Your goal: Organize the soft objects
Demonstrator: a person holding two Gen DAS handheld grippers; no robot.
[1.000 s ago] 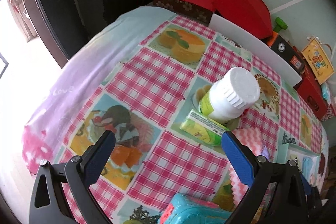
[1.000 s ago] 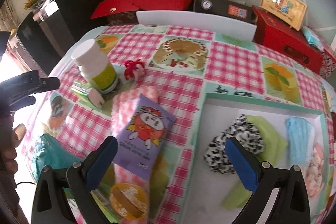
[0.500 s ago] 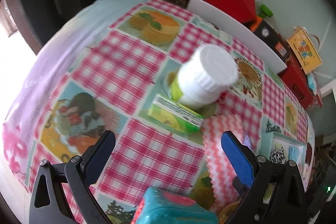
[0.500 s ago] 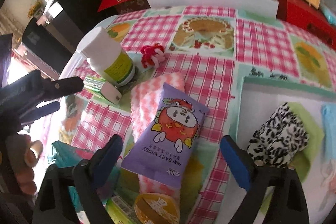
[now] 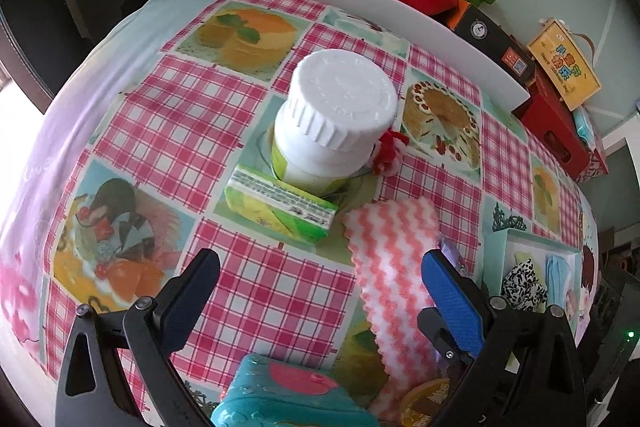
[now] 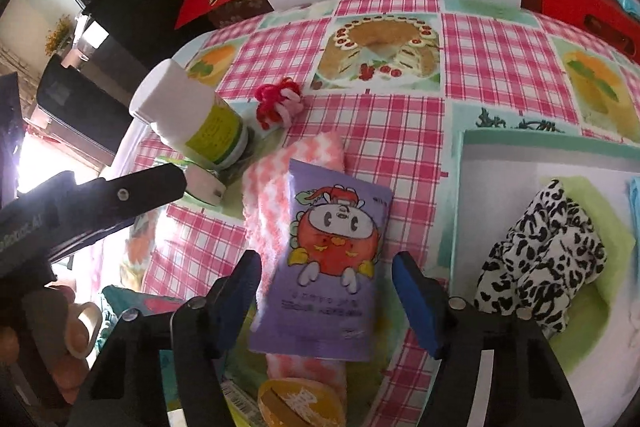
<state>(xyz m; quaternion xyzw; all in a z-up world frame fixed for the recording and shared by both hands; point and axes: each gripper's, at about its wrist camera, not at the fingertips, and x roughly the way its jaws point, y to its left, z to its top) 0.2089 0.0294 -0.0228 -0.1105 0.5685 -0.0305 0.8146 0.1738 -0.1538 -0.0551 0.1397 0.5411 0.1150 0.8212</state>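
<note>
Two claws hang over the table [image 6: 400, 115]. The right claw [image 6: 326, 301] is closing around the purple wipes pack [image 6: 332, 259], pads not touching yet. The pack lies on a pink cloth [image 6: 272, 187], tray [image 6: 520, 151] at three o'clock. The left claw [image 5: 320, 291] stands wide, empty.

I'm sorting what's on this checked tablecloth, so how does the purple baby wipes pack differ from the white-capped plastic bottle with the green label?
The purple baby wipes pack lies flat on the pink-and-white wavy cloth; the white-capped plastic bottle stands upright on the tablecloth. The pack is a flat pouch with a cartoon print; the bottle is round and rigid-looking. The pack sits between the closing right gripper's jaws; the bottle stands clear of both grippers.
</note>
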